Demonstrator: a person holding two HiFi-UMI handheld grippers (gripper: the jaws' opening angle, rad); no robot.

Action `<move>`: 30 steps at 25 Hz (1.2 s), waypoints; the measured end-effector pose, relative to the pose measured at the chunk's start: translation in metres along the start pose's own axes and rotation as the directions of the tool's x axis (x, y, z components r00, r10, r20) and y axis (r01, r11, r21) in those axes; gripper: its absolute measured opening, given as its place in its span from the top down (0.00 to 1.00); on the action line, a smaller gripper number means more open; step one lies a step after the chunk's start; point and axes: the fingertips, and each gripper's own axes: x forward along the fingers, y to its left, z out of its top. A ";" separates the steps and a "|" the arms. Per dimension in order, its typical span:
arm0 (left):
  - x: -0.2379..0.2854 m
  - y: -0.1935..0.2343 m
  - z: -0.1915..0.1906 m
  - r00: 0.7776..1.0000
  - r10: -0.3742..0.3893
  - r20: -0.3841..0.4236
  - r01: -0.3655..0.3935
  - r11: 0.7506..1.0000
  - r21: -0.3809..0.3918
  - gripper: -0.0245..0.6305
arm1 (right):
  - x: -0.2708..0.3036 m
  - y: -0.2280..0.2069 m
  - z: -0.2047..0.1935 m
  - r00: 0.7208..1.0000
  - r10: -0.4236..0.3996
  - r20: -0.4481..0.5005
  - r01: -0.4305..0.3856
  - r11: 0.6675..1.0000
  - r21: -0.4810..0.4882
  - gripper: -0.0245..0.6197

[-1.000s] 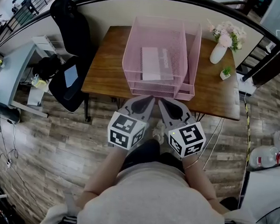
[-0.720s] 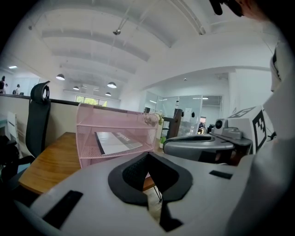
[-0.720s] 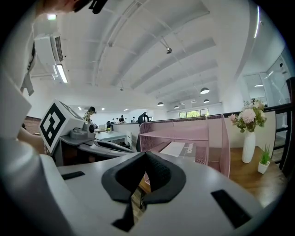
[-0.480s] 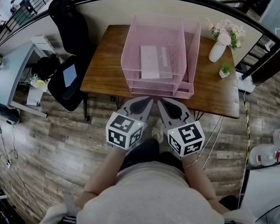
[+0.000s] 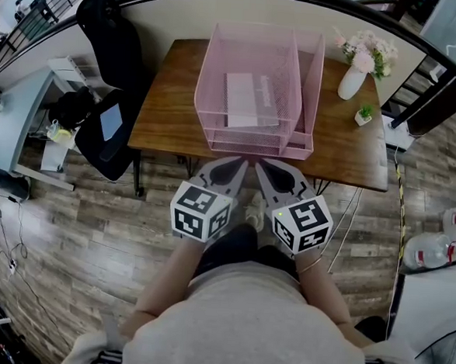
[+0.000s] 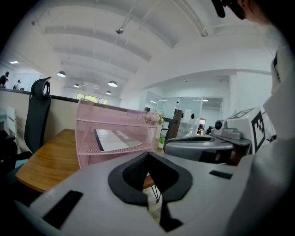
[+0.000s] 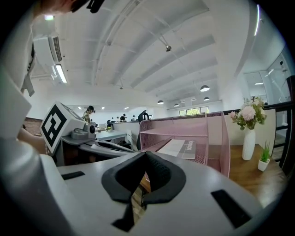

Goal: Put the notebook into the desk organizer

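The notebook [image 5: 245, 101] lies inside the pink desk organizer [image 5: 314, 74], so the task looks done; the left gripper [image 5: 240, 165] and right gripper [image 5: 262, 168] hover nearby, jaws together, empty.

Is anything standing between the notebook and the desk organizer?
Nothing visible: the notebook already lies inside the pink desk organizer, on a mesh tray. The left gripper and right gripper are shut and empty, short of the table.
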 end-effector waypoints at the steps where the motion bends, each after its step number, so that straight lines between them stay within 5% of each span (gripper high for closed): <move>1: 0.000 0.001 -0.001 1.000 0.001 -0.002 -0.001 1.000 -0.003 0.94 | 0.000 0.000 -0.001 1.000 0.001 -0.005 -0.001 1.000 0.000 0.95; 20: 0.000 0.005 -0.011 1.000 0.018 -0.021 -0.018 0.999 -0.027 0.94 | 0.003 -0.006 -0.015 0.999 0.003 -0.035 -0.002 1.000 0.024 0.95; 30: 0.003 -0.007 -0.011 0.998 -0.053 -0.019 0.053 0.998 -0.018 0.94 | 0.003 -0.008 -0.021 0.999 -0.002 -0.049 0.003 0.999 0.034 0.95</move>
